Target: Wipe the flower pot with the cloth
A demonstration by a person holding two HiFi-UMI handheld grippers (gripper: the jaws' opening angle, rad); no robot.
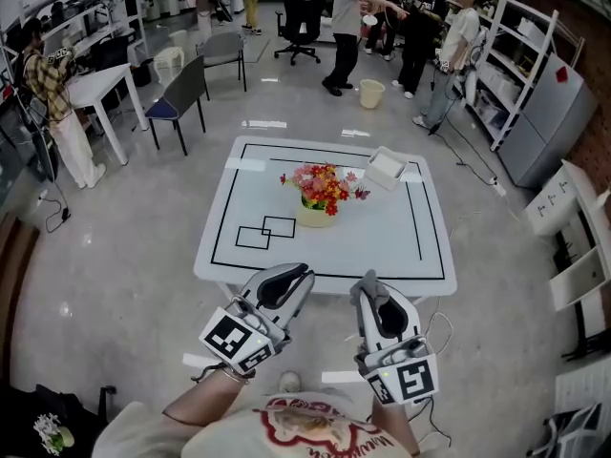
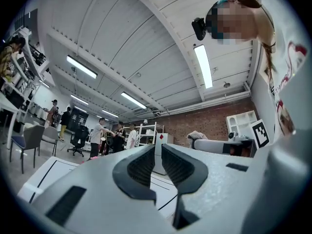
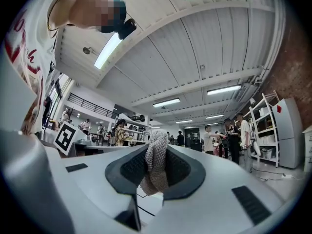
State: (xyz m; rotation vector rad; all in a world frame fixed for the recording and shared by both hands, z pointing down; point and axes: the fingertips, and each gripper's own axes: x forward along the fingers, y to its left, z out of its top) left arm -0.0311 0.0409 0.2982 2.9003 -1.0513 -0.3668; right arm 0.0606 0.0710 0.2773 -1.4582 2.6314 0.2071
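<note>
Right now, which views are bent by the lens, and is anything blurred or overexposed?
Head view: sharp and evenly lit, mild bending at the edges, cream flower pot with red flowers clear. Left gripper view: strong fisheye, dark corners, long ceiling lamp overexposed. Right gripper view: same curvature, grey knitted cloth in focus.

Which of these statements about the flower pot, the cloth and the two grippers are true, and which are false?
1. The flower pot stands on the white table. True.
2. The right gripper has the cloth between its jaws. True.
3. The left gripper grips a flower. False: the left gripper is shut on nothing.
4. The cloth is touching the flower pot. False: it is in the right gripper, well apart from the flower pot.
</note>
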